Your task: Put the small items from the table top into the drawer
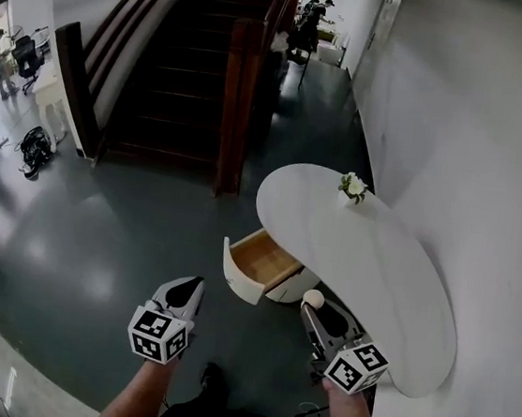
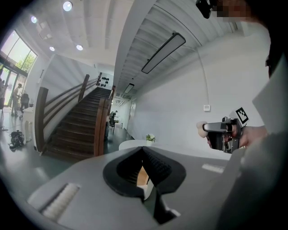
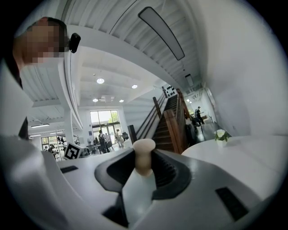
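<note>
A small cream mushroom-shaped piece [image 3: 144, 157] is clamped between the jaws of my right gripper [image 3: 145, 167], its round head sticking out past the fingertips. In the head view this gripper [image 1: 313, 306] hovers with the piece [image 1: 312, 299] beside the near edge of the white oval table [image 1: 376, 274], just right of the open wooden drawer [image 1: 259, 259]. My left gripper [image 1: 183, 292] hangs over the floor left of the drawer, jaws together and empty. From the left gripper view [image 2: 143, 150] the right gripper [image 2: 211, 129] and its cream piece [image 2: 200, 129] show at the right.
A small vase of white flowers [image 1: 352, 188] stands at the table's far end. A dark wooden staircase [image 1: 202, 73] rises beyond. The white wall [image 1: 478, 135] runs along the table's right side. People and equipment are far off at the left.
</note>
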A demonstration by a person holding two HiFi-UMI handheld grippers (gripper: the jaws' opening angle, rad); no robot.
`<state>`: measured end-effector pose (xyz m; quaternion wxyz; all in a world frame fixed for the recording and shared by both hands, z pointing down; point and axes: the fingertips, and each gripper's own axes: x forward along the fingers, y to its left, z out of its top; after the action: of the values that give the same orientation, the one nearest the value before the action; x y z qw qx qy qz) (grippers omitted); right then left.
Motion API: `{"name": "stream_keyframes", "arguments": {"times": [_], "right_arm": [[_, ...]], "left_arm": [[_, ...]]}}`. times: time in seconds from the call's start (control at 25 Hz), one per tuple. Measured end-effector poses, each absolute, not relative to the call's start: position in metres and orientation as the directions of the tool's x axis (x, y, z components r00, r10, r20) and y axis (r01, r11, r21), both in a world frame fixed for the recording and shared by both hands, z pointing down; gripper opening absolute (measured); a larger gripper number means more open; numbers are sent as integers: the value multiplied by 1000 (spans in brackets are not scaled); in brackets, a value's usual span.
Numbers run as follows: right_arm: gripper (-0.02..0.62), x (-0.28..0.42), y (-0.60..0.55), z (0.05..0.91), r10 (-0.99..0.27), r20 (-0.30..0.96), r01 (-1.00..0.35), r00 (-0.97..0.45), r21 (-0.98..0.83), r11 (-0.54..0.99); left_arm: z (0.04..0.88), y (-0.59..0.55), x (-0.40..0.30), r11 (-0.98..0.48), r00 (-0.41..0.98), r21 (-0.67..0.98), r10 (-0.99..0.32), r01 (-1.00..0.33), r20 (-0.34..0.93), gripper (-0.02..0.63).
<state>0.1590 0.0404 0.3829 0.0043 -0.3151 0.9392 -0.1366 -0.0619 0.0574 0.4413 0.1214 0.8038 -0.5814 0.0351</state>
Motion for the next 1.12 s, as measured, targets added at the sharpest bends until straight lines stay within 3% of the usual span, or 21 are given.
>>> {"name": "stream_keyframes", "arguments": {"times": [0.76, 1.12], "right_arm": [[112, 44, -54, 401, -565, 153, -585, -810, -258, 769], [112, 34, -76, 410, -559, 162, -581, -813, -274, 766]], "left_arm": [[464, -29, -172, -270, 310, 199, -928, -942, 209, 11], [474, -42, -179, -258, 306, 216, -924, -942, 229, 11]]}}
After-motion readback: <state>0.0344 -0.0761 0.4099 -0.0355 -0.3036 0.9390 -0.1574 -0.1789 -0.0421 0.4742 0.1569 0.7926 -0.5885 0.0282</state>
